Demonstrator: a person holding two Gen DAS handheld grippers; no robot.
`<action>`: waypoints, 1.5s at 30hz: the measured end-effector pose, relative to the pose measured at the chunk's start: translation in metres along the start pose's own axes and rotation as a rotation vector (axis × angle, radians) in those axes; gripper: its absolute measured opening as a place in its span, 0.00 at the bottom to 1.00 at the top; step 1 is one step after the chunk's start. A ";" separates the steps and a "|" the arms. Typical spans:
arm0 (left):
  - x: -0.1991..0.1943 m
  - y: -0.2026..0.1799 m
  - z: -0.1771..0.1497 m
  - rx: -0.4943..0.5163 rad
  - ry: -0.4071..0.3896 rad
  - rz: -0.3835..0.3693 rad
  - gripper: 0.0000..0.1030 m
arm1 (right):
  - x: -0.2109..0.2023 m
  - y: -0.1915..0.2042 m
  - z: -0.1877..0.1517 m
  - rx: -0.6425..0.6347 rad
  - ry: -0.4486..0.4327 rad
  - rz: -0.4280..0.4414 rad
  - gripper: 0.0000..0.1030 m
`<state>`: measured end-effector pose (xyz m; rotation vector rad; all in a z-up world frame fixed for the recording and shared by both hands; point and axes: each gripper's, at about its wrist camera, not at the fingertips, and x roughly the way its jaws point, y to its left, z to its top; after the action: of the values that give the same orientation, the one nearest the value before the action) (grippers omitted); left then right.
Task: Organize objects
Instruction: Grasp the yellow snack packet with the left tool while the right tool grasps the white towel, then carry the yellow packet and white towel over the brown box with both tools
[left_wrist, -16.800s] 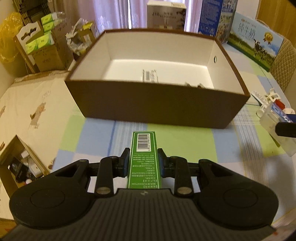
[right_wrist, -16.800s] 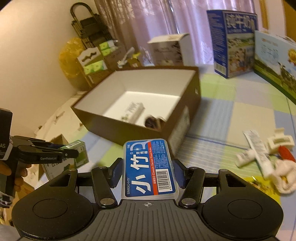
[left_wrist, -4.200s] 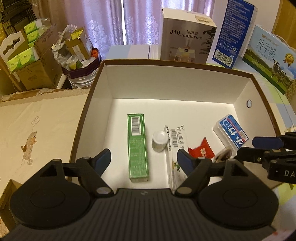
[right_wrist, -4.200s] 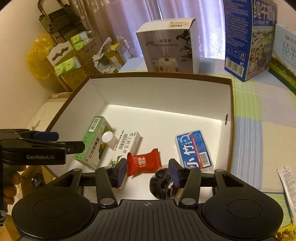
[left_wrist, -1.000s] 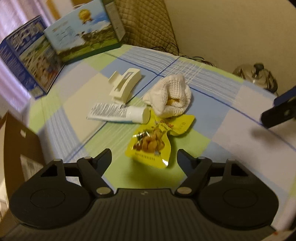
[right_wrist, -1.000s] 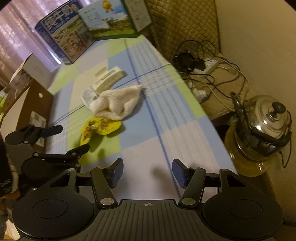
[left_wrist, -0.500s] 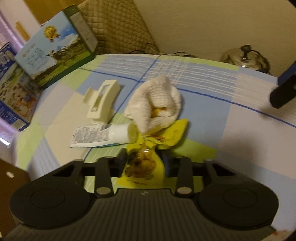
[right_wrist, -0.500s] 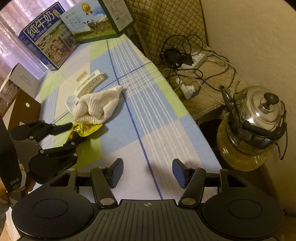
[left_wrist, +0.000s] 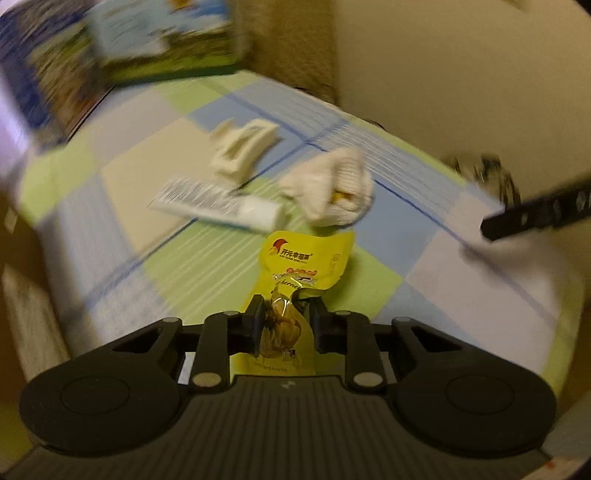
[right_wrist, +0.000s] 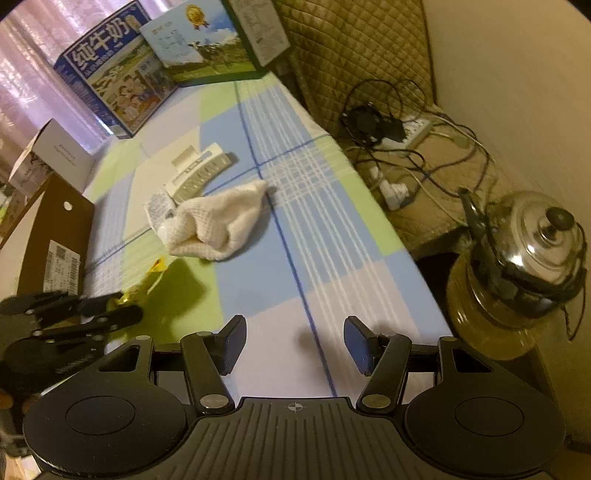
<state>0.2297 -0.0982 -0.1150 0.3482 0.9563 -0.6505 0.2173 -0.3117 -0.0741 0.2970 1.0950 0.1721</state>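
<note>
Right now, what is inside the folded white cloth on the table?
In the left wrist view, something yellow shows in the opening of the white cloth. The cloth covers the rest, so I cannot tell what it is.

On the checked tablecloth (right_wrist: 332, 236) lay one white knitted cloth (right_wrist: 218, 229), one cream hair clip (right_wrist: 201, 170) and one white tube (left_wrist: 218, 205); a single yellow snack packet (left_wrist: 295, 280) was counted, along with two milk cartons (right_wrist: 110, 77) at the far end, one brown cardboard box (right_wrist: 48, 236), one white box (right_wrist: 55, 158), one metal kettle (right_wrist: 528, 254) and two grippers (right_wrist: 295, 347)
</note>
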 end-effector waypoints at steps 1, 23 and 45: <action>-0.005 0.008 -0.002 -0.057 0.000 0.002 0.21 | 0.002 0.003 0.002 -0.012 -0.002 0.014 0.54; -0.035 0.088 -0.017 -0.518 0.014 0.136 0.21 | 0.108 0.046 0.080 0.046 -0.018 0.089 0.79; -0.044 0.086 -0.024 -0.525 0.014 0.116 0.21 | 0.070 0.061 0.044 -0.075 -0.054 0.124 0.33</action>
<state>0.2525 -0.0040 -0.0919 -0.0583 1.0725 -0.2734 0.2891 -0.2410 -0.0953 0.3005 1.0147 0.3133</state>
